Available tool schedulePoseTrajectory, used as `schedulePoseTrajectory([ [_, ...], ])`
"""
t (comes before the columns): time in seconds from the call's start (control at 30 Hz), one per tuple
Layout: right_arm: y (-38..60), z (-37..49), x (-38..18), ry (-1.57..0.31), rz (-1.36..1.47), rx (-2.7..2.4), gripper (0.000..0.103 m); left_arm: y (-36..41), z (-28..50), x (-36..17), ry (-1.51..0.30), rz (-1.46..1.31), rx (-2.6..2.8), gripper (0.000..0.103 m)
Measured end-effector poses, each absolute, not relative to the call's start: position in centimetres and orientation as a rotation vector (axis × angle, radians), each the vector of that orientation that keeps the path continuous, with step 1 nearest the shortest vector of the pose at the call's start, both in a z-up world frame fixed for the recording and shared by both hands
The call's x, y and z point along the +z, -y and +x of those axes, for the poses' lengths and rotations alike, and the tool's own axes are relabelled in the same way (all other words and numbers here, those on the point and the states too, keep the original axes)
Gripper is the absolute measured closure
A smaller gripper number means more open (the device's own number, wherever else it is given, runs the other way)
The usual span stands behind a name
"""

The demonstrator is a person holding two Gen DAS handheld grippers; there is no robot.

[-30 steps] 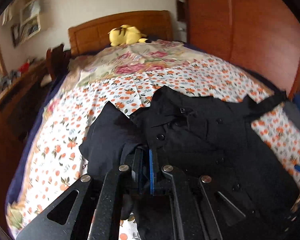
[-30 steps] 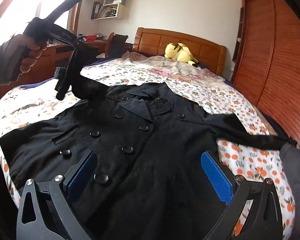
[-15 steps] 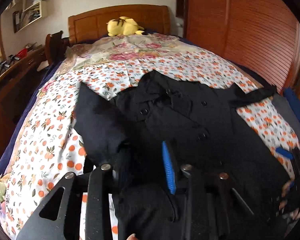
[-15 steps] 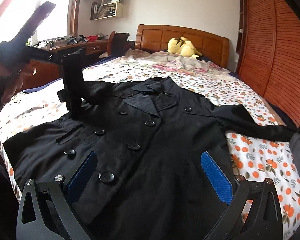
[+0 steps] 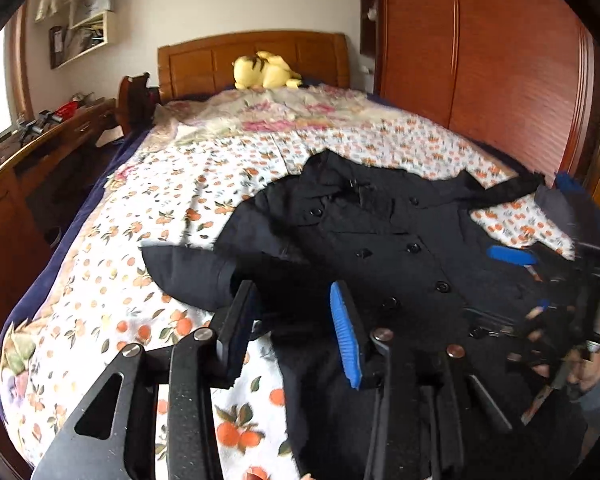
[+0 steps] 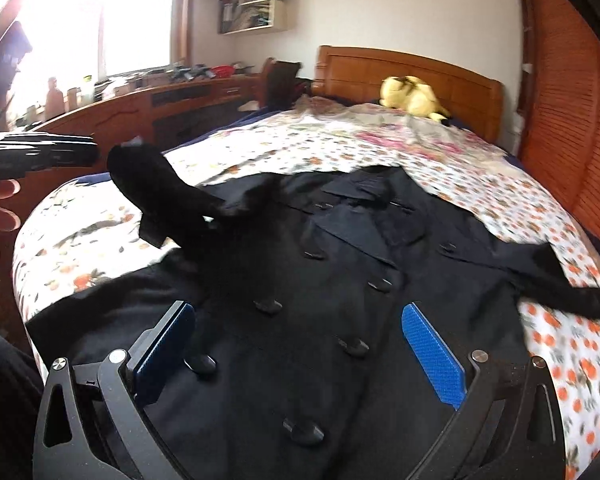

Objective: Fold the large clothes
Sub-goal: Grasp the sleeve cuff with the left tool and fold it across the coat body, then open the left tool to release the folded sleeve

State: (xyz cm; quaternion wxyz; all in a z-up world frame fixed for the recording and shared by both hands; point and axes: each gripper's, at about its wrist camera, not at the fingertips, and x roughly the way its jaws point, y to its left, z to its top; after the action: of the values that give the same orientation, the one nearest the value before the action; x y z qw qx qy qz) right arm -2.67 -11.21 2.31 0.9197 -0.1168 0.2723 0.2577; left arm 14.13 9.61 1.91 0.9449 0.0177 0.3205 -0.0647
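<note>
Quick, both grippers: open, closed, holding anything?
Left gripper: open, holding nothing.
Right gripper: open, empty, over the black double-breasted coat.

Daylight pours in from the window [image 6: 112, 20] at the upper left of the right wrist view, blown out to white glare, and it leaves the room evenly bright with soft shadows. The coat [image 6: 340, 280] reads as near-featureless black, its folds lost. Both views bulge with fisheye curving and dark corners, and motion blur smears the right edge of the left view and the raised sleeve [image 6: 160, 188].
</note>
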Motion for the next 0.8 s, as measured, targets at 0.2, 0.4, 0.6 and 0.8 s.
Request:
schedulePoseTrajectory([
  [0.2, 5.5, -0.2, 2.9, -0.551, -0.257, 0.671, 0.000, -14.1, 10.9, 1.4, -0.600, -0.017, -0.065, 0.033],
  [0.4, -1.3, 2.0, 2.4, -0.545, -0.332, 0.788, 0.000, -19.2, 9.3, -0.5, -0.586, -0.071, 0.029, 0.021],
  [0.6, -7.7, 3.9, 0.7, -0.568, -0.390, 0.920, 0.001, -23.7, 7.1, -1.5, -0.582, -0.089, 0.113, 0.021],
  [0.8, -11.9, 4.6, -0.7, -0.582, -0.484, 1.037, 0.002, -26.3, 5.2, -1.9, -0.594, -0.081, 0.172, 0.021],
])
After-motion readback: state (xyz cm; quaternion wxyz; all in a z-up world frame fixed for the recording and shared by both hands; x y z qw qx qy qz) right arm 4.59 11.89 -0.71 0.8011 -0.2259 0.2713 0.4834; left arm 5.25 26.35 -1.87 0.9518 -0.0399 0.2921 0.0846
